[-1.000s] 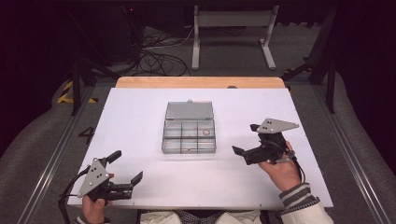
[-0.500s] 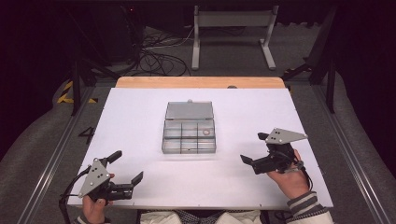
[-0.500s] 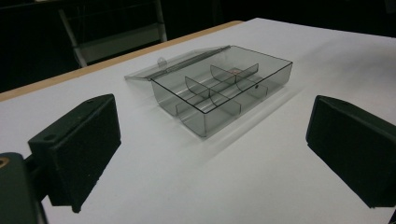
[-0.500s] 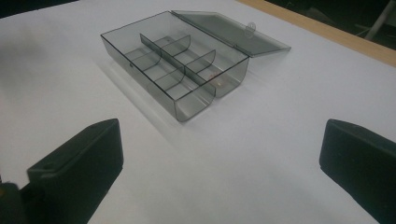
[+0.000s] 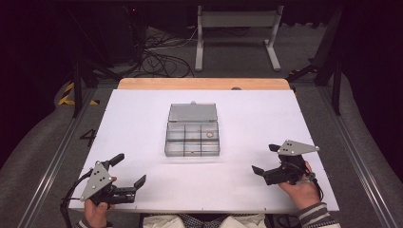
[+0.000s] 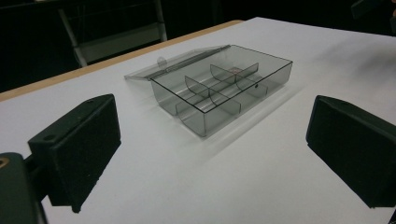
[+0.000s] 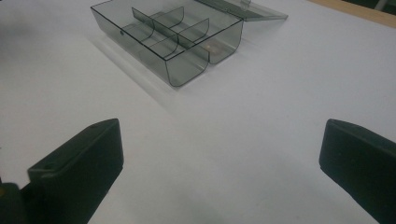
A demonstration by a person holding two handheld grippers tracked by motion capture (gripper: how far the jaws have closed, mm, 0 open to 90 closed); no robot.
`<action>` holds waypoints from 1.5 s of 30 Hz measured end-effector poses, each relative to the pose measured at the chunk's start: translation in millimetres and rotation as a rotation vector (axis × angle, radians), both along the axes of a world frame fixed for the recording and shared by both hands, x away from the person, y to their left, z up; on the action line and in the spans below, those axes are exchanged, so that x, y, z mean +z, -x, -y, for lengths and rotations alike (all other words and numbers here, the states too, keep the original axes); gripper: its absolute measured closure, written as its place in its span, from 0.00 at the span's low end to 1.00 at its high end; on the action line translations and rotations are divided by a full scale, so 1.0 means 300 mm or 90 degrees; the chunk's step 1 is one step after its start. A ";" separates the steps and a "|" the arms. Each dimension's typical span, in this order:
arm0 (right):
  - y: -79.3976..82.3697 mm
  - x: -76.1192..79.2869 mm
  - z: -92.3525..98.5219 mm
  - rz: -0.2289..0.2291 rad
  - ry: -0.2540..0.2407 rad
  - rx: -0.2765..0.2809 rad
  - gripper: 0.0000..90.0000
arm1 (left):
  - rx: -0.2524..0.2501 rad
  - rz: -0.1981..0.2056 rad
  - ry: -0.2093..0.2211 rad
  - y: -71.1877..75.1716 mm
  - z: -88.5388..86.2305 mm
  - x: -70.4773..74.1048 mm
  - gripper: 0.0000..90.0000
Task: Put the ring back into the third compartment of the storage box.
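A clear grey compartment box [image 5: 192, 137] lies in the middle of the white table [image 5: 142, 114], its lid [image 5: 192, 112] folded flat behind it. A small ring-like item [image 5: 209, 135] rests in its far right compartment. My left gripper [image 5: 128, 169] is held at the near left corner, open, with nothing between its jaws. My right gripper [image 5: 266, 158] is at the near right, also open, nothing held in it. The box [image 6: 224, 91] appears ahead in the left gripper view and the same box [image 7: 170, 35] at the upper left in the right gripper view.
A wooden strip [image 5: 203, 83] runs along the table's far edge. Behind it on the dark floor are cables [image 5: 161, 59] and a metal stand [image 5: 235, 33]. White surface lies open on both sides of the box.
My right gripper has drawn back from beside the box toward the near right edge and dropped lower. The left gripper has stayed put.
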State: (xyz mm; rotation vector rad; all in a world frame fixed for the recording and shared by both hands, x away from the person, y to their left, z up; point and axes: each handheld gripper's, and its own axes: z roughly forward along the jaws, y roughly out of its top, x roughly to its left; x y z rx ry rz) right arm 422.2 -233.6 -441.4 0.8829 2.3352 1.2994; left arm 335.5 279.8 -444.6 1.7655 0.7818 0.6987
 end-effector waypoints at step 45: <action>0.041 -0.093 0.042 -0.002 -0.017 -0.004 0.00 | -0.001 -0.001 -0.004 -0.002 -0.001 -0.002 0.04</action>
